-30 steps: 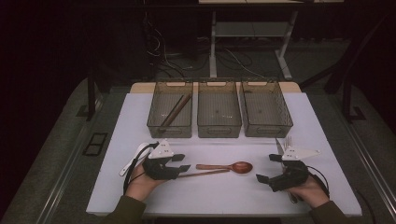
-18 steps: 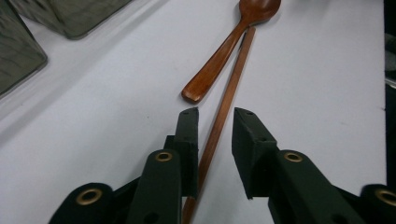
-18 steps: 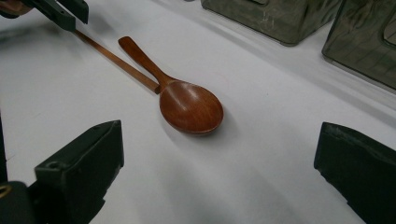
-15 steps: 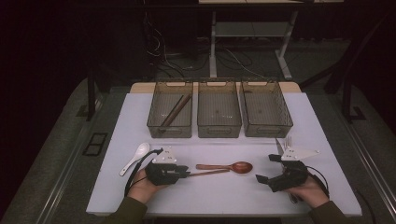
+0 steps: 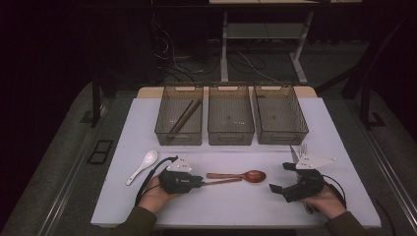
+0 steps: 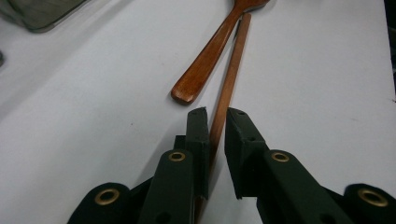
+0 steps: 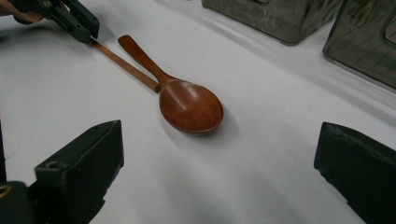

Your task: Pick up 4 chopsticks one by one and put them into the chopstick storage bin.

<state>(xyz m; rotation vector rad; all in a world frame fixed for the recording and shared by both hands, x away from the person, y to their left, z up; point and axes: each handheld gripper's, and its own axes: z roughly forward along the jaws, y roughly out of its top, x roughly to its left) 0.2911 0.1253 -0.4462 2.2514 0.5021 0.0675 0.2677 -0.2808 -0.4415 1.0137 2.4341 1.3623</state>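
Left gripper view, wooden spoon beside chopstick

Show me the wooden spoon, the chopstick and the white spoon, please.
wooden spoon [image 7: 191, 107]: right gripper view, on its bowl.
chopstick [image 6: 229, 79]: left gripper view, mid shaft.
white spoon [image 5: 149, 157]: high view, on its bowl.
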